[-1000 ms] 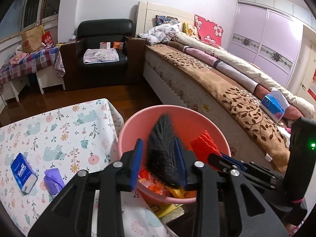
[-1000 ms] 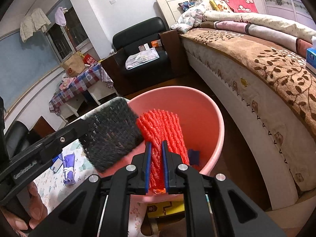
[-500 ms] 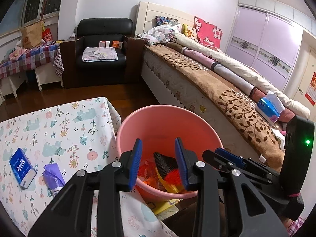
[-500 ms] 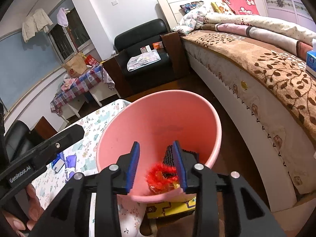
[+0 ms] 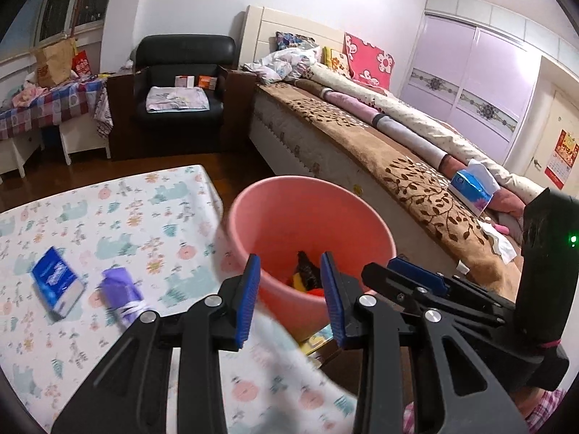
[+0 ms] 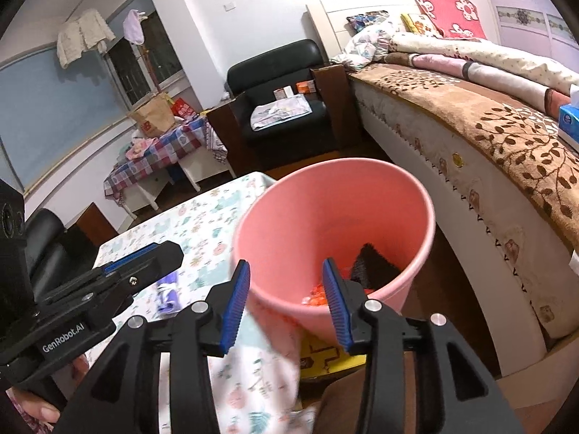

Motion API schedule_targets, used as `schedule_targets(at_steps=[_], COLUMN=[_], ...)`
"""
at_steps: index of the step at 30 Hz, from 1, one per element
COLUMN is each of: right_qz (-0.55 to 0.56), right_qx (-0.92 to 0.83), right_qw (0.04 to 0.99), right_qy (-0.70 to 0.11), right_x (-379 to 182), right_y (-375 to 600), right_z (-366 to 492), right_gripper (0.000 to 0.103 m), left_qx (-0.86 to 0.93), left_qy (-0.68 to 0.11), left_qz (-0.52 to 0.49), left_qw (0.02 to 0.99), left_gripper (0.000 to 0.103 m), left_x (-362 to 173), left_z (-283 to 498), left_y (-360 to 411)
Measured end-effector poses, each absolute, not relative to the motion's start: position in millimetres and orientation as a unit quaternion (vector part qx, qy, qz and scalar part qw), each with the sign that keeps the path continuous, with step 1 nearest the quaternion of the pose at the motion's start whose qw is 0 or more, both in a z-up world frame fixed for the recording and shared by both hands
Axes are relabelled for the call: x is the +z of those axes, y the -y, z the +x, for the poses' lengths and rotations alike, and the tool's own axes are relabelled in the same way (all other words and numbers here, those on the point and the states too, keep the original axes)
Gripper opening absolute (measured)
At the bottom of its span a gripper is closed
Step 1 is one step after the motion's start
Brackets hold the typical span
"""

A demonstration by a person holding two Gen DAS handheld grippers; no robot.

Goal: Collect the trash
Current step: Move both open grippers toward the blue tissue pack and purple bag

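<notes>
A pink bucket (image 5: 289, 213) stands by the table corner; it also shows in the right wrist view (image 6: 347, 195). Inside lie a black mesh piece (image 6: 372, 266), red-orange trash (image 6: 318, 298) and a yellow scrap (image 5: 298, 282). My left gripper (image 5: 291, 296) is open and empty, just above the bucket's near rim. My right gripper (image 6: 286, 303) is open and empty, also at the near rim. On the flowered tablecloth (image 5: 119, 217) lie a blue tissue pack (image 5: 56, 285) and a crumpled purple wrapper (image 5: 123, 298), left of the left gripper.
A bed (image 5: 380, 137) with a brown cover runs along the right, with a blue tissue box (image 5: 470, 188) on it. A black armchair (image 5: 181, 83) and a side table (image 5: 43, 101) stand at the back. A yellow box (image 6: 325, 360) lies under the bucket.
Both grippers opened and dropped their loads: the black mesh and the red mesh fell into the bucket. Both grippers have pulled back and up a little from the bucket.
</notes>
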State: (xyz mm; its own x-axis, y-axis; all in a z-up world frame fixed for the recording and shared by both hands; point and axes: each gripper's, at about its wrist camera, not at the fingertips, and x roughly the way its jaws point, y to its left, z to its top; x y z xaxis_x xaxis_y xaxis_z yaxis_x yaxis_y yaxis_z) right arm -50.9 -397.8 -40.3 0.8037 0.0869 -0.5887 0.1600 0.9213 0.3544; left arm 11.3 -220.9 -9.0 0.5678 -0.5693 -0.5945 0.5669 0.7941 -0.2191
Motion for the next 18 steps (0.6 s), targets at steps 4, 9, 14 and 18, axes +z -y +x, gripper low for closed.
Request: schedule_targets(at_steps=[4, 9, 14, 18], right_qz=[0.195, 0.189, 0.174, 0.164], right_qx=[-0.002, 0.029, 0.06, 0.078], right_qw=[0.931, 0.931, 0.928, 0.923], right_qy=[-0.309, -0.31, -0.324, -0.34], right_x=[-35.9, -36.6, -42.5, -49.7], right_y=[373.8, 343.2, 314.1, 299.0], right_z=[-56.2, -55.4, -47.6, -38.8], right_gripper=[0.043, 0.05, 0.05, 0.051], left_qx=[-0.3, -0.268, -0.229, -0.203], left_qy=[-0.334, -0.333, -0.328, -0.339], left_qz=[-0.009, -0.005, -0.002, -0.009], left_qw=[0.893, 0.904, 0.917, 0.919], left_gripper=[0.034, 0.034, 0.034, 0.034], left_x=[-7.9, -7.0, -11.8, -21.1], left_z=[7.6, 5.7, 4.3, 10.5], left_y=[188.2, 141.7, 98.3, 74.2])
